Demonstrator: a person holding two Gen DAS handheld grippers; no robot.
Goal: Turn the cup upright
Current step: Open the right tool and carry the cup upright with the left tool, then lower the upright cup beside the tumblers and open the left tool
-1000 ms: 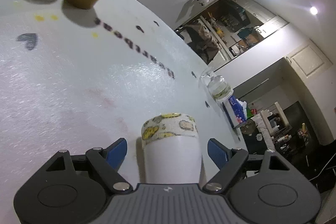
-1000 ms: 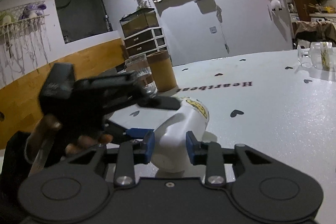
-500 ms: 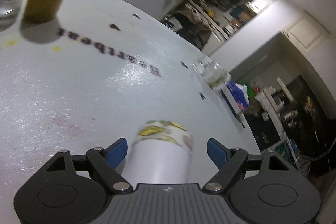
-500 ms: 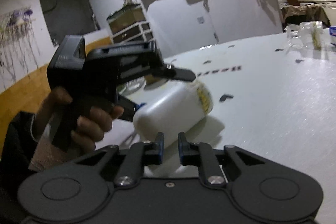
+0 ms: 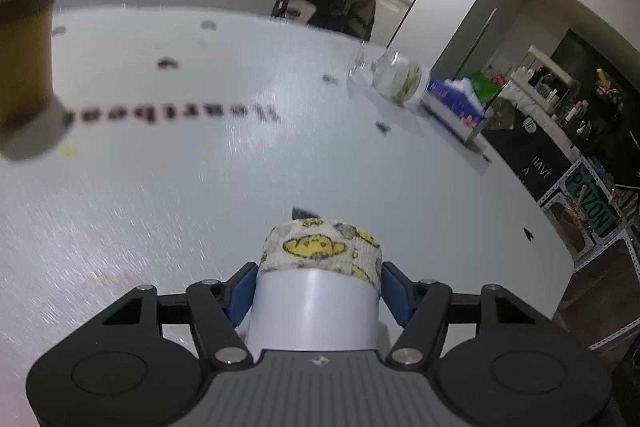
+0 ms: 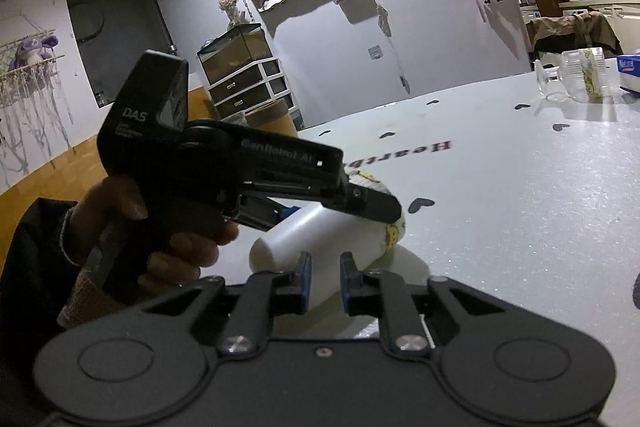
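The white cup (image 5: 316,303) has a band with yellow cartoon figures round its rim end. My left gripper (image 5: 318,283) is shut on it, blue pads against both sides. In the right wrist view the cup (image 6: 328,239) is tilted, rim end low near the table, held by the left gripper (image 6: 340,203) from above. My right gripper (image 6: 324,277) sits just in front of the cup's closed end, its jaws nearly together with a narrow gap and nothing between them.
A brown cylinder (image 5: 24,55) stands at the left on the white table (image 5: 200,187) printed with "Heartbeat". A glass jar (image 5: 396,79) and a blue tissue box (image 5: 456,103) lie at the far right edge. The jar also shows in the right wrist view (image 6: 580,75).
My left gripper closed on the cup and lifted and turned it. My right gripper let go of the cup, narrowed its jaws and drew back.
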